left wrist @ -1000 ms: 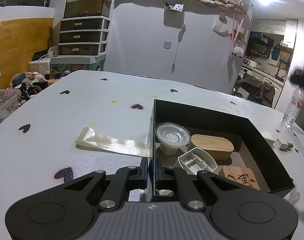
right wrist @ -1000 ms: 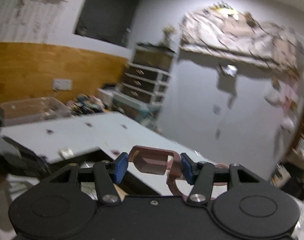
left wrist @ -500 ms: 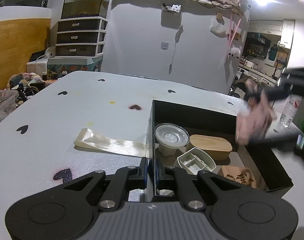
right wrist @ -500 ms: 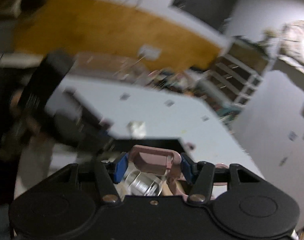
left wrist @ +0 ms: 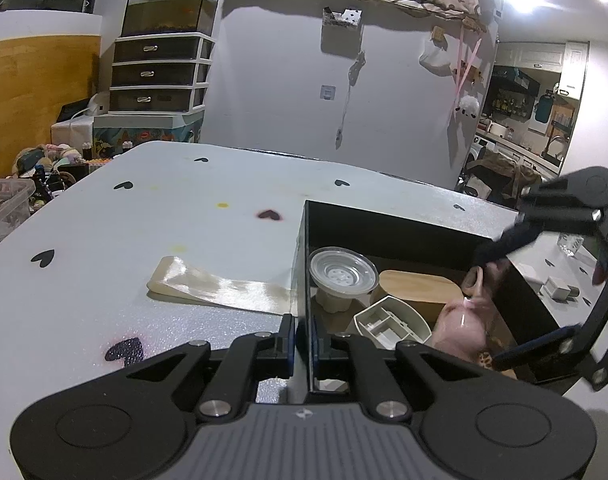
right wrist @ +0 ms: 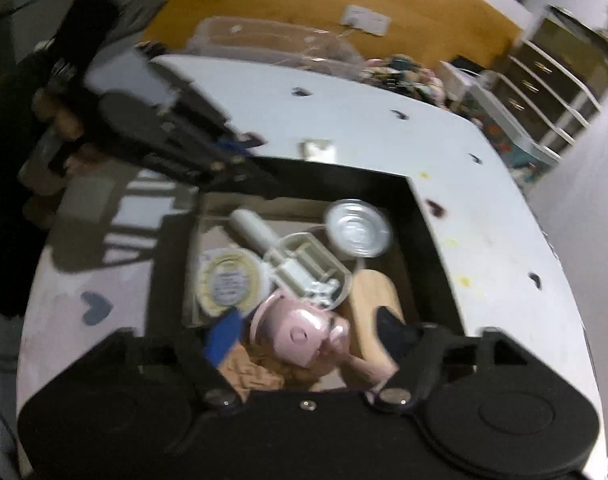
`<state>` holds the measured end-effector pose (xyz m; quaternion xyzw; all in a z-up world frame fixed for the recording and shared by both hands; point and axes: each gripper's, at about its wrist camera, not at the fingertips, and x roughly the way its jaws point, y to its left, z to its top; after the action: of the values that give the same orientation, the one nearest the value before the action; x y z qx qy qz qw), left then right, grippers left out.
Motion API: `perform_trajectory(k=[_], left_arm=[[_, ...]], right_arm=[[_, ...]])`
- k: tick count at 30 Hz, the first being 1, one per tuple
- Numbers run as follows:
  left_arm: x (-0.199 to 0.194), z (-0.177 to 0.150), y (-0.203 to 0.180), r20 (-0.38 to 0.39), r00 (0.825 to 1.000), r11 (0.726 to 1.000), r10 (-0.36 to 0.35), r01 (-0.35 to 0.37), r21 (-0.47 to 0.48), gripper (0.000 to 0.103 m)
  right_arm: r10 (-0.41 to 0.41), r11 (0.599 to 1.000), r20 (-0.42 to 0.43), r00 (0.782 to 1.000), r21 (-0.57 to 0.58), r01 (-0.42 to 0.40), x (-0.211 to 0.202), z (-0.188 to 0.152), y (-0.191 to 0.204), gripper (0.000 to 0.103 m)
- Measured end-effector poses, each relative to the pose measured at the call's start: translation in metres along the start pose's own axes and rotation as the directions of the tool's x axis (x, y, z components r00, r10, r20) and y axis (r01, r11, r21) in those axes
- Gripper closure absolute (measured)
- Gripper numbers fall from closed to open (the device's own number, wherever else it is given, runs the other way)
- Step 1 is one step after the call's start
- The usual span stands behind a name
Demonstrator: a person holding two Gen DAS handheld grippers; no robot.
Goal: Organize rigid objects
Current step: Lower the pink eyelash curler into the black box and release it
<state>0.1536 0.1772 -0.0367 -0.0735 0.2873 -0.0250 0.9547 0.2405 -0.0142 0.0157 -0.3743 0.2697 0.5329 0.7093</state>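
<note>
With the left gripper (left wrist: pixel 302 344) pinched shut on the box (left wrist: pixel 304 264) wall to steady it, the right gripper (right wrist: pixel 304 344) is opening over the box, its fingers (right wrist: pixel 224 336) parting around the pink thing (right wrist: pixel 300 336) between them, so spread fully and lift straight out to avoid snagging it.

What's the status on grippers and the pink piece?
Left gripper shut on black box wall. Right gripper over the box, jaws opening, pink piece between them, free of the pads. Nothing in the way.
</note>
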Motion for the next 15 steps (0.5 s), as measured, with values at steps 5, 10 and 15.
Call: perform_trajectory(k=[5,10,15], left_arm=[[0.001,0.000,-0.001,-0.001,1.000,1.000,0.000,0.000,0.001,0.095],[0.001,0.000,-0.001,-0.002,1.000,1.000,0.000,0.000,0.001,0.095],[0.001,0.000,-0.001,-0.004,1.000,1.000,0.002,-0.002,0.001,0.095]], right_arm=[[0.016,0.997,0.011,1.000,0.073,-0.017,-0.014,-0.002,-0.009,0.021],[0.013,0.998,0.004,1.000,0.068,-0.013,-0.023,-0.003,-0.005,0.019],[0.006,0.997,0.027,1.000,0.078,-0.009,-0.033,-0.003,0.001,0.011]])
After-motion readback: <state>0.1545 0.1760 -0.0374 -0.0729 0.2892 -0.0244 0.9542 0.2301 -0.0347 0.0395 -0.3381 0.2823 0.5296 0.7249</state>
